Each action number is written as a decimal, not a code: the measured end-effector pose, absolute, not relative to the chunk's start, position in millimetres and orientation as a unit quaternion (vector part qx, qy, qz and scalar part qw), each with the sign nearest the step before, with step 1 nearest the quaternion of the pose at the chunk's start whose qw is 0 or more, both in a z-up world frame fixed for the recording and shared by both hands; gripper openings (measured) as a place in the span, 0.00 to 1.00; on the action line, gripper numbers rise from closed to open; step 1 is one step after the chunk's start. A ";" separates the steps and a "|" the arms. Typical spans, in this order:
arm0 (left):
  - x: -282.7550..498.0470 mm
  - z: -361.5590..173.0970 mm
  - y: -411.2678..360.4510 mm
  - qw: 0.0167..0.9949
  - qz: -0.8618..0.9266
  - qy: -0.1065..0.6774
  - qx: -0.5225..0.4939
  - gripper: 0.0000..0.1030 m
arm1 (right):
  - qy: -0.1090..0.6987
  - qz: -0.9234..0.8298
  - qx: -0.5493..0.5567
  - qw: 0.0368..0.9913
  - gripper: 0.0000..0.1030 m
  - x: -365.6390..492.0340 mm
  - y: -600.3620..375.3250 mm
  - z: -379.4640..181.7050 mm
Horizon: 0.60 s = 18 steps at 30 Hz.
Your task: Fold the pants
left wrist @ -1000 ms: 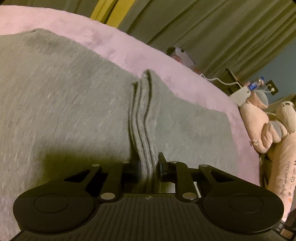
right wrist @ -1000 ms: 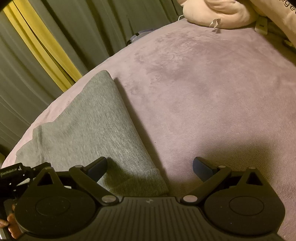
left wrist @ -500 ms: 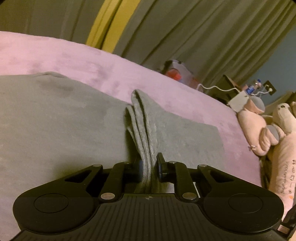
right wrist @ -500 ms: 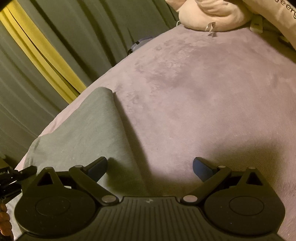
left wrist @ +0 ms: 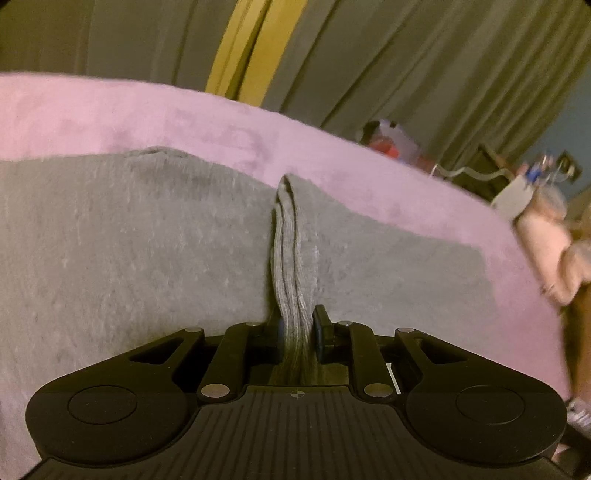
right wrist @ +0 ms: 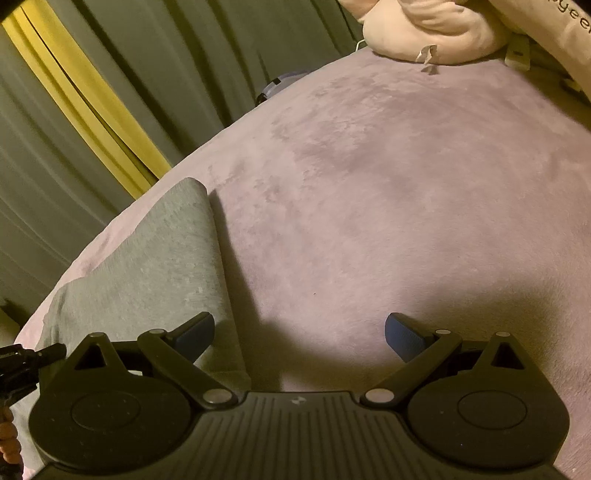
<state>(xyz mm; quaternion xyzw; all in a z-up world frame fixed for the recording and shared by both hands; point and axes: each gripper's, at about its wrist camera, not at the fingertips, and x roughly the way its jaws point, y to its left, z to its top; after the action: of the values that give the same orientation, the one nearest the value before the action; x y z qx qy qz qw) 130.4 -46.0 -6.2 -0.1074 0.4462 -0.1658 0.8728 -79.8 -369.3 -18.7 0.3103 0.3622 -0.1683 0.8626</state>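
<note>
Left wrist view: left tongs (left wrist: 297, 328) were clenched on a bunched, ribbed ridge of the grey pants (left wrist: 147, 240), pads pressing the fabric from both sides. The rest of the pants lay spread flat on the pink bedspread (left wrist: 110, 118), filling most of the lower left of the view, with a smaller flap to the right of the pinched ridge. Olive curtains (left wrist: 406, 66) with a yellow strip (left wrist: 243, 51) hung behind the bed. At the far right edge sat a pink plush toy (left wrist: 546, 236), blurred, plus a white cable (left wrist: 465, 171) and some red and blue clutter (left wrist: 388, 140) past the bed edge; too smeared to identify. Nothing lay on the pants themselves.

Right wrist view: right tongs (right wrist: 299, 332) were released, jaws spread wide, nothing between them, hovering over bare bedspread (right wrist: 406, 184). The left fingertip (right wrist: 195, 332) sat over the edge of the pants (right wrist: 147, 266), whose folded corner pointed away toward the curtains. The plush toy (right wrist: 424, 29) rested at the top, well apart from the pants. Part of the other tool (right wrist: 26, 362) showed at the lower left edge, with fingers (right wrist: 7, 435) of the person below it.
</note>
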 end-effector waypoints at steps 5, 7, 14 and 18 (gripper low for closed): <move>113.2 -3.5 -40.1 0.890 -0.141 0.429 -0.062 0.40 | 0.361 -0.180 0.282 0.871 0.96 -78.3 -361.6 -13.7; 100.9 4.3 -18.1 0.894 -0.130 0.421 -0.081 0.58 | 0.350 -0.181 0.262 0.881 0.96 -79.6 -355.1 -8.4; 39.6 32.1 98.1 0.919 -0.020 0.356 -0.168 0.85 | 0.359 -0.177 0.205 0.893 0.96 -70.3 -337.2 -2.6; 9.6 28.8 167.6 0.913 0.055 0.321 -0.243 0.88 | 0.367 -0.184 0.219 0.885 0.96 -67.3 -339.5 -6.3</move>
<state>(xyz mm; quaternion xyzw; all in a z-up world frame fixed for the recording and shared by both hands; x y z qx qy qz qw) 9.6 167.6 28.8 -0.2434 0.3214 0.0551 0.9135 -67.3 -339.5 -6.3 0.2190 0.3670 -0.1840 0.8852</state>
